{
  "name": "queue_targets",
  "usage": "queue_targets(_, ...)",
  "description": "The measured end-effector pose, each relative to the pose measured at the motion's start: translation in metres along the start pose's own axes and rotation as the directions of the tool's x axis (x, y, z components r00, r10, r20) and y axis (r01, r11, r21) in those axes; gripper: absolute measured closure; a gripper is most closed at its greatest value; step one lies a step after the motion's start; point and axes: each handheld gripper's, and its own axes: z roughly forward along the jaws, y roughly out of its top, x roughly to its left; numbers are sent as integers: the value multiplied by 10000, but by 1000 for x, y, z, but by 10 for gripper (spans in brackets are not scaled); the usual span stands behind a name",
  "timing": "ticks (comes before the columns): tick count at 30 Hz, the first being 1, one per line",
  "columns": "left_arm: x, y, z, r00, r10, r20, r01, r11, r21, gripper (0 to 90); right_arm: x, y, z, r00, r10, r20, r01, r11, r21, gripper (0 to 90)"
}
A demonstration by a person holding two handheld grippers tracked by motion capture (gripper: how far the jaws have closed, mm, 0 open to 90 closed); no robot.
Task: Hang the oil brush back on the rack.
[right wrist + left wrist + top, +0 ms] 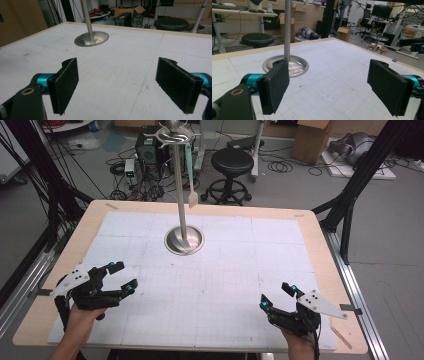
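A cluttered lab surrounds the white gridded table [240, 285]; left gripper [114, 279] and right gripper [279, 296] rest near its front corners, jaws spread, empty; the spatula [190, 175] hangs on the metal stand [184, 239] toward the far edge; reach high, approaching its handle squarely.

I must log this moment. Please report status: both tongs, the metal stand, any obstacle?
Left tongs open, empty, low over the mat. Right tongs open, empty. Metal stand upright at mat centre, spatula hanging from its top. Nothing between tongs and stand.

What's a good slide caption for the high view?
Two open grippers, left and right, wait before a metal stand.
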Motion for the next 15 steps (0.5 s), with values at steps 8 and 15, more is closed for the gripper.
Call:
queue_targets(8,1,-1,-1,10000,-60,-22,60,10000,-9,188,0,0,0,10000,31,3,-31,10000,32,175)
queue_targets(15,4,-3,-3,9999,-143,-94,143,9999,-25,189,-1,-1,1,10000,57,-22,-57,10000,69,175)
